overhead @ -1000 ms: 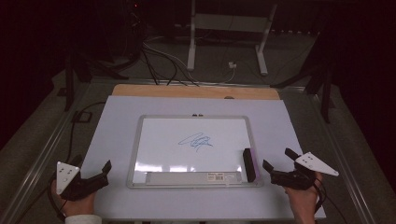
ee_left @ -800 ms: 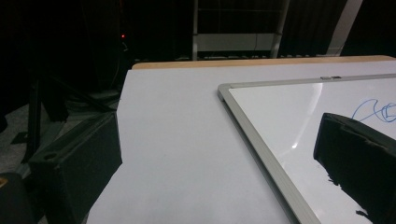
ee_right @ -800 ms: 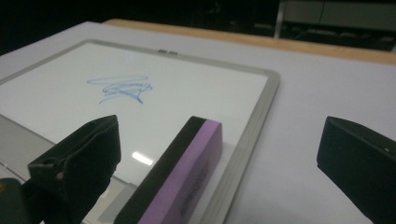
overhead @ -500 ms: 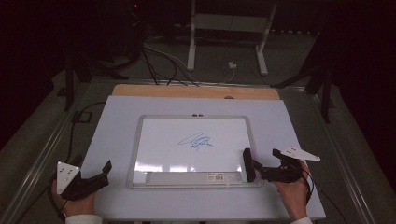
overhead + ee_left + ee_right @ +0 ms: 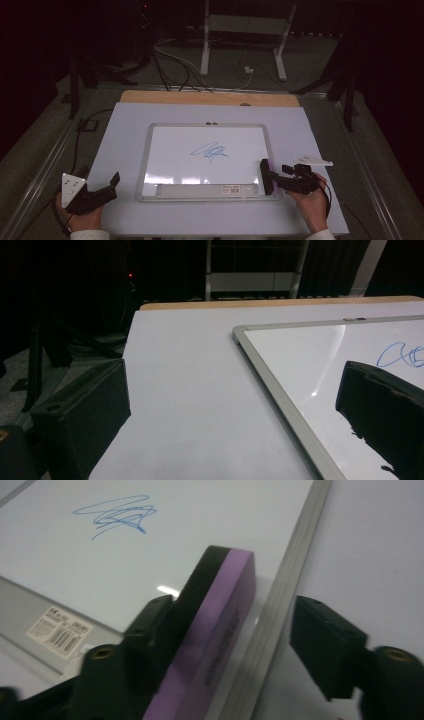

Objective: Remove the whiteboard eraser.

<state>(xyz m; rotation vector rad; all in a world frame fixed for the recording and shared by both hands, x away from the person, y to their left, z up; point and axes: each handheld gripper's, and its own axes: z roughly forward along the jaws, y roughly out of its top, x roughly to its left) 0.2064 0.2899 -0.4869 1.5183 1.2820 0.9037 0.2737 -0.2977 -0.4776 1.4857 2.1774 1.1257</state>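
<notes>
A whiteboard (image 5: 146, 165) with a silver frame lies flat on the white table and carries a blue scribble (image 5: 210, 151). A purple eraser (image 5: 266, 176) with a black felt face stands on edge at the board's right rim. My right gripper (image 5: 274, 179) reaches it from the right. Its jaws have just been closing with the eraser (image 5: 220, 620) between them. One jaw lies against the felt side, while the other stands clear beyond the frame (image 5: 295, 565). My left gripper (image 5: 114, 186) rests open near the board's lower left corner, nothing between its jaws.
A white sheet (image 5: 320, 130) covers the table, with a wooden strip (image 5: 210, 98) along its far edge. Behind the table are cables (image 5: 170, 60) and a stand's metal legs (image 5: 205, 45) on the floor. A barcode label (image 5: 239, 188) sits on the board's bottom rail.
My right gripper has moved left and slightly down to the eraser at the board's right rim, and its jaws have narrowed around it. The left gripper has kept still.
</notes>
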